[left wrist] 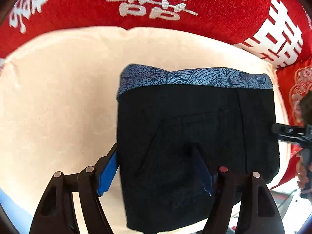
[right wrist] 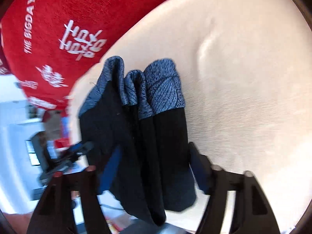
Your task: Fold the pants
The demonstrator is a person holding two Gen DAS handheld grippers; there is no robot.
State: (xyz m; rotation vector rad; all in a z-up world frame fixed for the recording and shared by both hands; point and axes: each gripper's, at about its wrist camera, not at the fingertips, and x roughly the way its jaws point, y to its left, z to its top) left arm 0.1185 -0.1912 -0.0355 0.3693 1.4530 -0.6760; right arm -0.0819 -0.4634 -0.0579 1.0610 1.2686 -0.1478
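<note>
You hold a two-finger tool in each hand over a cream fabric seat cushion (left wrist: 58, 97), backed by a red plush cover with white woven characters (left wrist: 78, 5).

The black knit pants with a blue leaf-patterned cuff band (left wrist: 195, 128) lie on the cushion as a compact, squarish bundle, already folded several times. The patterned band runs along the far edge, and the near edge hangs a little past the cushion's front.

Your left gripper (left wrist: 156, 169) has its jaws spread wide. One blue-padded finger sits off the bundle's left edge over bare cushion; the other rests on top of the black cloth, so it straddles that edge and is not pinching anything.

Your right gripper (right wrist: 154, 167) comes in from the bundle's right side and looks along its folds, so several stacked layers show edge-on, running away from the jaws toward the patterned band. Its jaws stand apart with the near end of the stack between them. The view is blurred, and they look parted rather than clamped, though you cannot be certain the pads are clear of the cloth.

The bundle lies directly ahead of both tools. The right one is placed more fully around the stack, so it seems better set for any last tuck; the folding looks almost finished.
</note>
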